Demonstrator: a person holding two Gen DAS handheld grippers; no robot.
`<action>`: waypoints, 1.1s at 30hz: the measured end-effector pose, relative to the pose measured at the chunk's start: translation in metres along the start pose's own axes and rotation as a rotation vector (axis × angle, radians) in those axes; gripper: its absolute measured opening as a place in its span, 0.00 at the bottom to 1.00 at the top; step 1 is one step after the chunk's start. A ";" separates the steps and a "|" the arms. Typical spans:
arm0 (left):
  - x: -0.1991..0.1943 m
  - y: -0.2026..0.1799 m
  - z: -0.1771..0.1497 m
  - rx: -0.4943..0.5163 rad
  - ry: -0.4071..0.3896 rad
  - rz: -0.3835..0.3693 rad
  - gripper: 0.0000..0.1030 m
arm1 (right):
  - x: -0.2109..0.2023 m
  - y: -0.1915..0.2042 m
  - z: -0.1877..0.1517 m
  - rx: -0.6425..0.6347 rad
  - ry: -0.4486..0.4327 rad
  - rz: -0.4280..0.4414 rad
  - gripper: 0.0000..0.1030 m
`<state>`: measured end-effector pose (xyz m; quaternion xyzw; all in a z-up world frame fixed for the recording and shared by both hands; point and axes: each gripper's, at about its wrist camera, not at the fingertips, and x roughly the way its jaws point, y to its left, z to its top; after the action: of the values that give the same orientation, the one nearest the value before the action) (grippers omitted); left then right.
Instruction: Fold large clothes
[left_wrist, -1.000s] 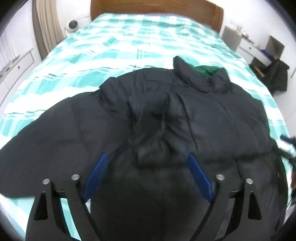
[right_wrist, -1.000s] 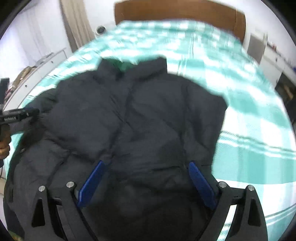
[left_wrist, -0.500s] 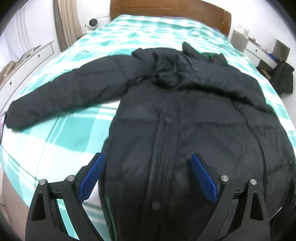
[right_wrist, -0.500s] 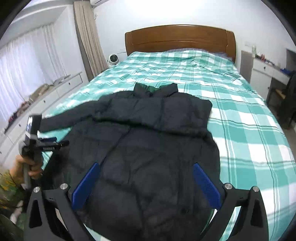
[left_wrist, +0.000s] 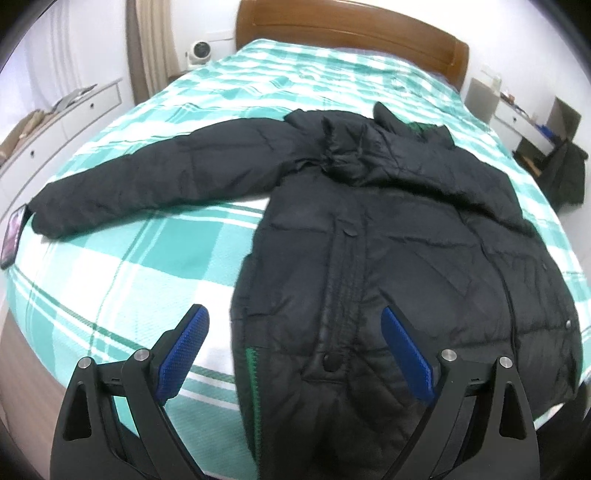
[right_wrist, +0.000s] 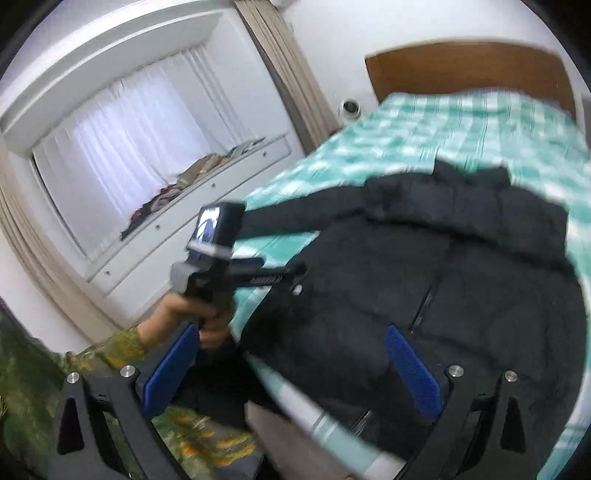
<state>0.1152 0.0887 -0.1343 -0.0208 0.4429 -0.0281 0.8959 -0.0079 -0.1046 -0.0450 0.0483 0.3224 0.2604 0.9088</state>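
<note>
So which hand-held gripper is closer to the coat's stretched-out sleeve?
Left. The left hand-held gripper hovers over the hem below the sleeve; the right hand-held gripper hangs further right.

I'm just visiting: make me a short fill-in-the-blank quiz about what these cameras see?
1. The black jacket lies on a ____ with a green-checked cover.
2. One sleeve stretches out toward the phone at the bed's ____ edge.
3. Both the left gripper and right gripper are ____.

Missing: bed; left; open

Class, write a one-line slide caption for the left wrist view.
Open left gripper poised above the hem of a black puffer jacket laid front-up on a green checked bed, one sleeve stretched out sideways.
</note>
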 end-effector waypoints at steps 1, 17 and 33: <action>0.000 0.003 0.000 -0.003 -0.003 0.006 0.92 | 0.003 -0.001 0.001 -0.009 0.001 -0.021 1.00; 0.015 0.061 -0.005 -0.181 0.026 0.072 0.94 | 0.017 -0.027 -0.018 0.141 -0.022 -0.062 1.00; 0.070 0.207 0.055 -0.625 -0.005 0.103 0.95 | 0.024 -0.013 -0.026 0.086 0.018 -0.079 1.00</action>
<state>0.2077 0.2908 -0.1697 -0.2727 0.4284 0.1547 0.8474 -0.0023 -0.1058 -0.0827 0.0724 0.3431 0.2106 0.9125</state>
